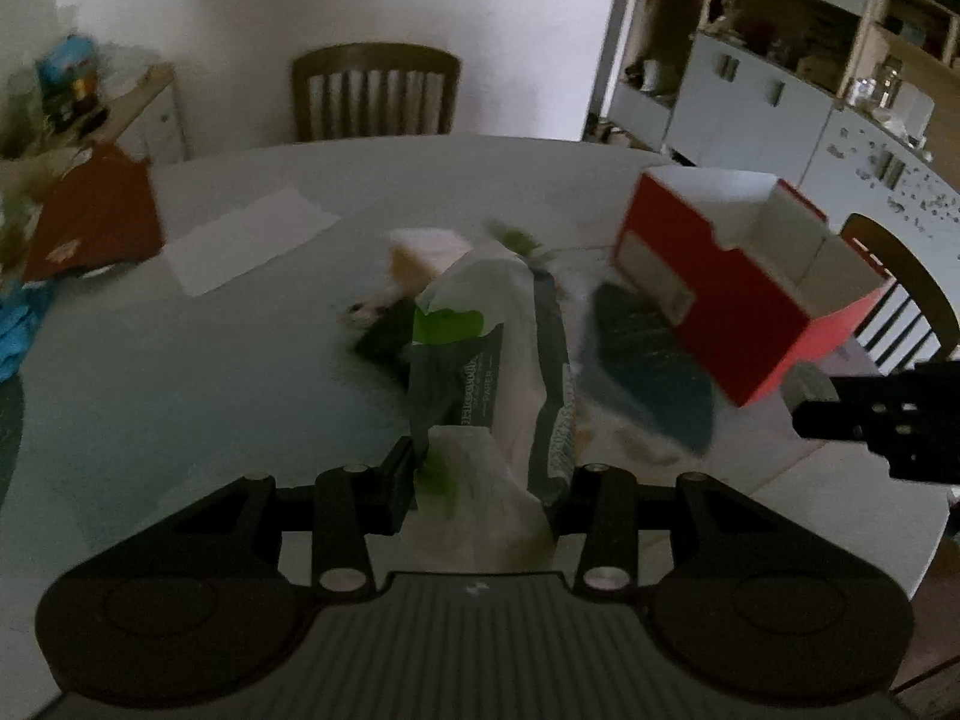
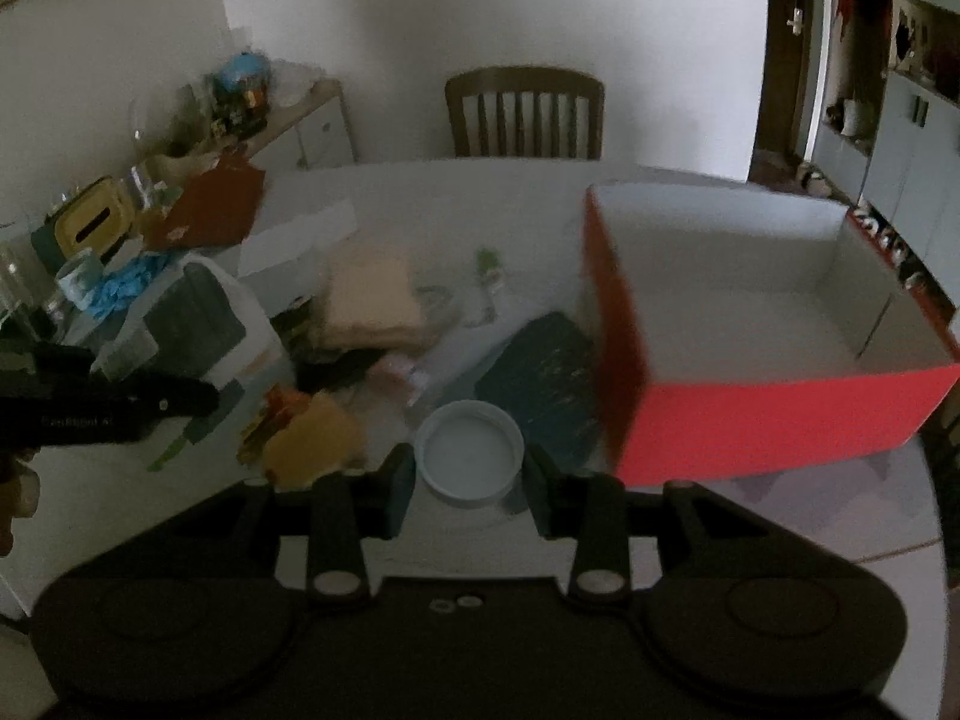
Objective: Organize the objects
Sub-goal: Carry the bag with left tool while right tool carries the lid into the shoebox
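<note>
My left gripper [image 1: 483, 474] is shut on a crumpled white, green and dark grey paper bag [image 1: 510, 324], which hangs lifted above the white table [image 1: 240, 360]. From the right wrist view, that bag [image 2: 198, 312] and the left gripper [image 2: 120, 402] show at the left. A round white lid [image 2: 469, 450] sits between the pads of my right gripper [image 2: 469, 474], which is shut on it, just left of an open red box [image 2: 750, 312] with a white inside. The same red box [image 1: 720, 300] appears at the right of the left wrist view, with the right gripper [image 1: 870, 414] beside it.
On the table lie a beige folded cloth [image 2: 372, 300], a dark teal flat item [image 2: 540, 378], a yellow and orange object [image 2: 312, 438], a white sheet [image 2: 300, 240] and a red-brown lid [image 2: 210, 204]. A wooden chair [image 2: 525, 114] stands behind; a cluttered cabinet [image 2: 240, 102] is at the left.
</note>
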`<act>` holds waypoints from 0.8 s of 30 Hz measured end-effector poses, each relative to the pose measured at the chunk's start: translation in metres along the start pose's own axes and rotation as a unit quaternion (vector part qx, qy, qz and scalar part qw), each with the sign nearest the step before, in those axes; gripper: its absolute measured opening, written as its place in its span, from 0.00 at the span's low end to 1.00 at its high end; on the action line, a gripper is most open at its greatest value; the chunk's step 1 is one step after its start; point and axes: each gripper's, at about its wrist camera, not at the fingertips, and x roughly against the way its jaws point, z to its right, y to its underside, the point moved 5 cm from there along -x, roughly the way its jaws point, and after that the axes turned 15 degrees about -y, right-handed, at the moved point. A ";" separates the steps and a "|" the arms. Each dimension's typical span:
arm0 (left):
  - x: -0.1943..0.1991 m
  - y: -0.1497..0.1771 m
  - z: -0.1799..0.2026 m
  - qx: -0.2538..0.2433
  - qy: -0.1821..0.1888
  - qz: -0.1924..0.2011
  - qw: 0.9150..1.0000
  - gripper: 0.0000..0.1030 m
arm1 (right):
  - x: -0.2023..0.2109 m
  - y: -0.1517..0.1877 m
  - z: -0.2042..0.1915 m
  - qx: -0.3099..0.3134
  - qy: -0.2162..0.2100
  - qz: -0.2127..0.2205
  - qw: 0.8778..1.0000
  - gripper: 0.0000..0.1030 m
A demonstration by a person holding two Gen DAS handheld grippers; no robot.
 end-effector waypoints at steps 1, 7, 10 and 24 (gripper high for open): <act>0.002 -0.004 0.010 -0.005 0.001 0.004 1.000 0.39 | 0.004 -0.004 0.007 0.000 0.000 0.004 1.000 0.37; 0.003 -0.024 0.057 -0.012 0.013 0.010 1.000 0.39 | 0.026 -0.019 0.047 0.011 0.010 0.025 1.000 0.37; 0.001 -0.037 0.080 -0.013 0.021 0.014 1.000 0.39 | 0.033 -0.026 0.069 0.016 0.018 0.030 0.999 0.37; -0.026 -0.109 0.201 -0.078 0.047 0.030 0.995 0.40 | 0.035 -0.053 0.165 0.035 0.049 0.015 0.998 0.37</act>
